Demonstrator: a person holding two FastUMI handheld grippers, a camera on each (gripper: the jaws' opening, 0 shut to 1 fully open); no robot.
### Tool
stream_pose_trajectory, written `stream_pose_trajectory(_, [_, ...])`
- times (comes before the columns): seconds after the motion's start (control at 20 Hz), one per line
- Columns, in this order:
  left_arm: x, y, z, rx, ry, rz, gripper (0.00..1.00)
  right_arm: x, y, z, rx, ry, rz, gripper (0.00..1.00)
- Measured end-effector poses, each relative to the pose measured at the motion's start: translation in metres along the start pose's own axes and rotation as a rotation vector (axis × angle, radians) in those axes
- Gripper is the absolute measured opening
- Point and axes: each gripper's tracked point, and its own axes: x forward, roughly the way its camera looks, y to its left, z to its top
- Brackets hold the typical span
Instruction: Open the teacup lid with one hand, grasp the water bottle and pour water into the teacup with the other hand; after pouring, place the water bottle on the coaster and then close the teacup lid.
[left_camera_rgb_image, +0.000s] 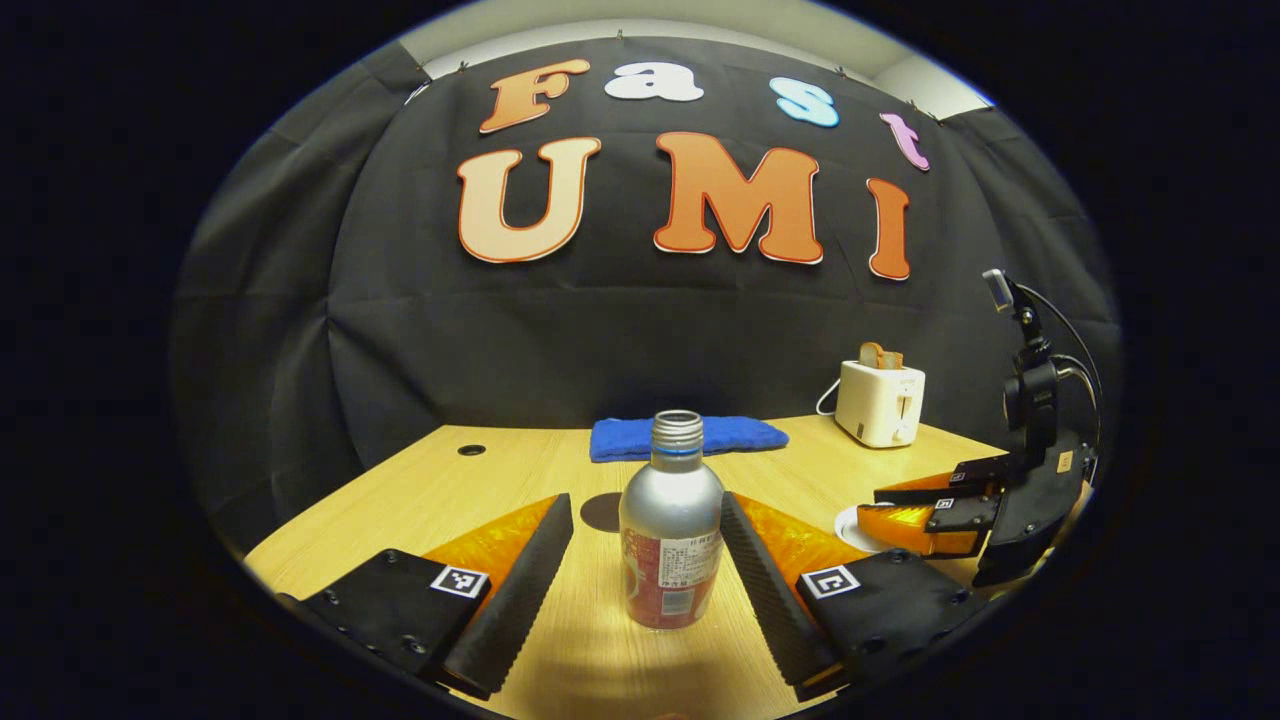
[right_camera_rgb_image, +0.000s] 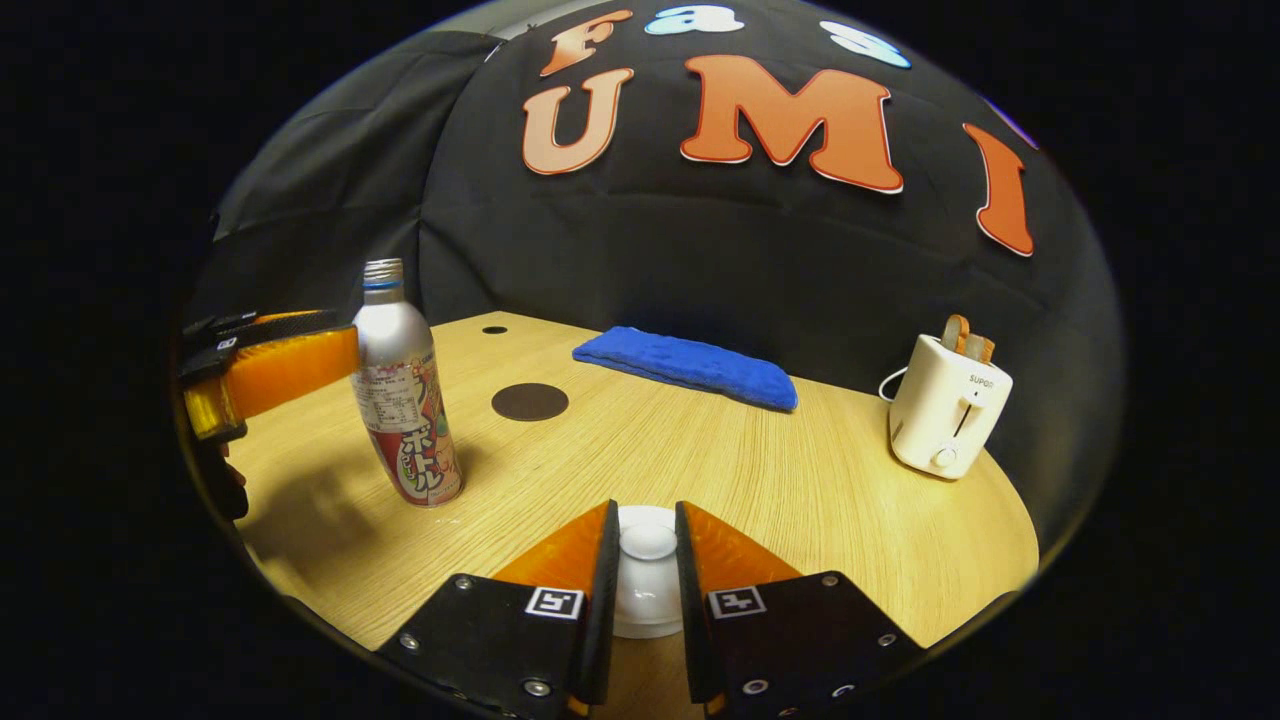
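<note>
We see the uncapped silver metal water bottle (left_camera_rgb_image: 670, 530) mid-frame between our left claw's (left_camera_rgb_image: 648, 570) wide-spread fingers, untouched; right claw (right_camera_rgb_image: 646, 560) pinches the white teacup lid (right_camera_rgb_image: 648, 545)

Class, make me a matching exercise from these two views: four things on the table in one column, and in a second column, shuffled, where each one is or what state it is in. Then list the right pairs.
Things
1. bottle
2. teacup lid
3. coaster
4. toaster

Places or states
A. bare dark disc, nothing on it
B. at the table's far right edge, bread in its slots
C. upright and uncapped between the open left gripper's fingers
D. between the right gripper's fingers, on the cup

Pairs: 1-C, 2-D, 3-A, 4-B
</note>
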Motion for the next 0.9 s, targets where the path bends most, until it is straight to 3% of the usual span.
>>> stream_pose_trajectory(0.3, [0.0,-0.01,-0.01,0.006,0.028,-0.029,0.98,-0.002,-0.002,0.004,0.016,-0.011,0.004,0.23])
stream_pose_trajectory(0.9, [0.022,-0.022,-0.052,0.037,0.146,-0.032,0.98,-0.038,-0.035,0.035,0.012,-0.102,-0.047,0.23])
